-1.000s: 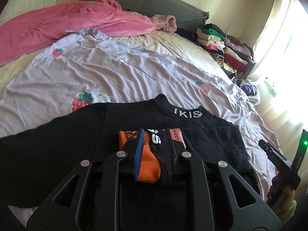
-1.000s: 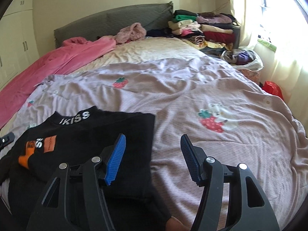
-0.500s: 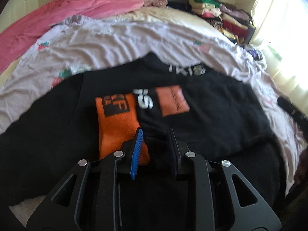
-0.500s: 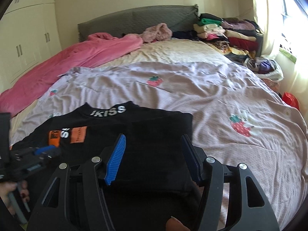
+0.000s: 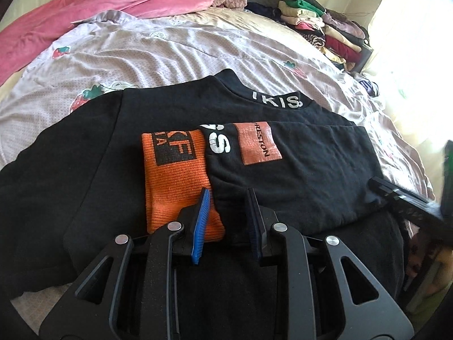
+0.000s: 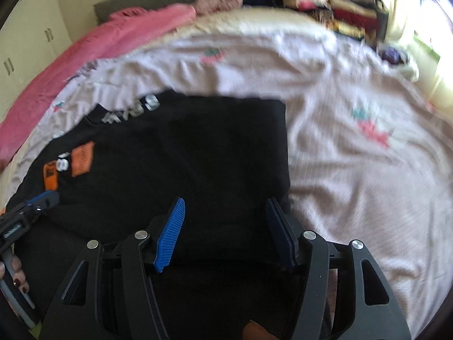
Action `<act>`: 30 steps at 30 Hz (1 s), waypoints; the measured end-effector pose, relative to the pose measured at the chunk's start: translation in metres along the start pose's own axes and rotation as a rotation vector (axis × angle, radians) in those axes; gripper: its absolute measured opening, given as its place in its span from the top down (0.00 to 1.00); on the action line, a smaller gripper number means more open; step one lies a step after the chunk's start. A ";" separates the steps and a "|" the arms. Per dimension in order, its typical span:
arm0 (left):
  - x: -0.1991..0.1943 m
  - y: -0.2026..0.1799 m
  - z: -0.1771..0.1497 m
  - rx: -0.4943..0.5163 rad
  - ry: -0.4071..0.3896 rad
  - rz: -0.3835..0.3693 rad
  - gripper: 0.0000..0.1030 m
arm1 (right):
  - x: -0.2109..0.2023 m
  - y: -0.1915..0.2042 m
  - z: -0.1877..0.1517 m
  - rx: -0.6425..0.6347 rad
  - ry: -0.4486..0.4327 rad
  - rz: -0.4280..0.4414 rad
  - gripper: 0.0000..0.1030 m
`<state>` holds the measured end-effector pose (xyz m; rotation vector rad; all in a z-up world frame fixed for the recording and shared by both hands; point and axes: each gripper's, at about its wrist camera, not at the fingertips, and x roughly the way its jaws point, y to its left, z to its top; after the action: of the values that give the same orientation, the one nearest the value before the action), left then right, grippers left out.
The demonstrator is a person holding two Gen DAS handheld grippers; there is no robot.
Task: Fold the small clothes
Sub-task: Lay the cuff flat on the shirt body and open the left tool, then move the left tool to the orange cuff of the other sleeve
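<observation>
Where the lilac strawberry-print bedspread (image 5: 175, 53) covers the bed, a black sweatshirt (image 5: 305, 170) lies spread flat on its near part, the white-lettered collar (image 5: 276, 100) pointing toward the far pillows. A pink blanket (image 5: 93, 8) lies bunched along the far left of the bed, and a pile of folded clothes (image 5: 320, 25) sits at the far right by the bright window. One sleeve lies folded across the sweatshirt's chest, its orange ribbed cuff (image 5: 175, 181) beside an orange patch (image 5: 259, 143). The left gripper (image 5: 228, 221) sits low over the cuff's near end with its jaws parted, holding nothing. The right gripper (image 6: 226, 229) hovers over the sweatshirt's right folded edge, its jaws wide apart and empty; that view is motion-blurred.
</observation>
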<state>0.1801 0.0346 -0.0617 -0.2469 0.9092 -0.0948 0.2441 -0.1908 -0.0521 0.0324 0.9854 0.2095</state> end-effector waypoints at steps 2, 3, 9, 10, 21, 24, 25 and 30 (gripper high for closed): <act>0.000 0.001 0.000 -0.006 -0.001 -0.007 0.82 | 0.002 0.000 -0.002 0.008 0.001 0.004 0.44; -0.001 0.002 0.000 -0.009 -0.003 -0.012 0.82 | 0.001 0.002 -0.002 0.000 -0.001 -0.001 0.44; -0.002 0.004 0.000 -0.013 -0.004 -0.019 0.82 | -0.008 0.001 -0.001 0.013 -0.022 0.020 0.42; -0.002 0.004 0.000 -0.013 -0.004 -0.021 0.80 | -0.010 0.001 0.000 0.015 -0.028 0.025 0.40; -0.018 0.001 0.000 0.000 -0.020 -0.008 0.51 | -0.035 0.003 0.003 0.026 -0.102 0.034 0.15; -0.026 0.003 0.001 -0.011 -0.033 0.003 0.30 | -0.043 0.007 0.004 0.009 -0.129 0.039 0.15; -0.027 0.005 0.001 -0.015 -0.037 0.005 0.26 | -0.045 0.008 0.004 0.006 -0.136 0.044 0.15; -0.042 0.012 0.002 -0.028 -0.059 0.021 0.17 | -0.055 0.014 0.000 -0.003 -0.158 0.063 0.05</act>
<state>0.1560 0.0542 -0.0314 -0.2650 0.8545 -0.0548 0.2122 -0.1875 -0.0053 0.0758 0.8271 0.2620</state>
